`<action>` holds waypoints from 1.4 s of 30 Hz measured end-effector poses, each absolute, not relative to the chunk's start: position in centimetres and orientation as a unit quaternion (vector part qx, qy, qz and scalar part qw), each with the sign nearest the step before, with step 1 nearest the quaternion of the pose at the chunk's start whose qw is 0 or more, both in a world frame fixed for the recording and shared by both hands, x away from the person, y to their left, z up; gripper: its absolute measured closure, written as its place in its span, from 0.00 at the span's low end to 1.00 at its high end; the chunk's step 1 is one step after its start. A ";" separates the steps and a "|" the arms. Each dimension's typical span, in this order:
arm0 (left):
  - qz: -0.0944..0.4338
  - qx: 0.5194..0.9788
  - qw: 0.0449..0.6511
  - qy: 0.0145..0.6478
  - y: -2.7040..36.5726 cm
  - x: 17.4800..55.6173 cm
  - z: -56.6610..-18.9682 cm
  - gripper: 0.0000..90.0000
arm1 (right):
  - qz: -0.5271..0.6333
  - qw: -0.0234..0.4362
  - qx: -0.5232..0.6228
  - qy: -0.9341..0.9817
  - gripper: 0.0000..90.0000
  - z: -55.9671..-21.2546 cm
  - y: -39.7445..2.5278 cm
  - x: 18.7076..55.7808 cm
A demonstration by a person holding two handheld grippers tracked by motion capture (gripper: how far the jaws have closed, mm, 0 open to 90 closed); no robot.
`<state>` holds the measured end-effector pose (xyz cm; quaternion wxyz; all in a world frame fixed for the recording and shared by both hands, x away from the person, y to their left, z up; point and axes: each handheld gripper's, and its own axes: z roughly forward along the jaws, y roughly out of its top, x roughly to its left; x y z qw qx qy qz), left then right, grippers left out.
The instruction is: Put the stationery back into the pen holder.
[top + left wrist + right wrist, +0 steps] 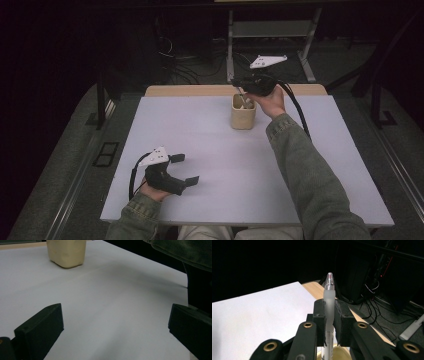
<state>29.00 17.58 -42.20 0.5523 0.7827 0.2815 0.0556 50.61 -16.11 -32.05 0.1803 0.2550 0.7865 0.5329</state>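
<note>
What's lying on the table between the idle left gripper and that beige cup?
Nothing: in the high view, bare white table separates the left gripper from the beige cup. The left gripper view shows it too.

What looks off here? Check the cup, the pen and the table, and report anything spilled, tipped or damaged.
Nothing stands out. The beige cup stands upright on the white table, with no spill around it. The right tongs are shut on a frosted pen held over the cup's mouth. The left tongs rest open near the table's front edge.
</note>
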 end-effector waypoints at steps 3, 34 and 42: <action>0.057 0.784 0.551 0.280 17.6 29.1 -42.2 0.00 | 0.534 0.179 0.264 0.783 0.89 -32.6 -16.4 50.5; 0.053 0.788 0.547 0.278 17.2 28.9 -42.3 0.00 | 0.486 0.156 0.346 0.787 0.45 -35.6 -19.0 47.7; 0.052 0.788 0.547 0.278 17.2 28.9 -42.4 0.00 | 0.453 0.138 0.361 0.803 0.11 -35.0 -19.6 45.8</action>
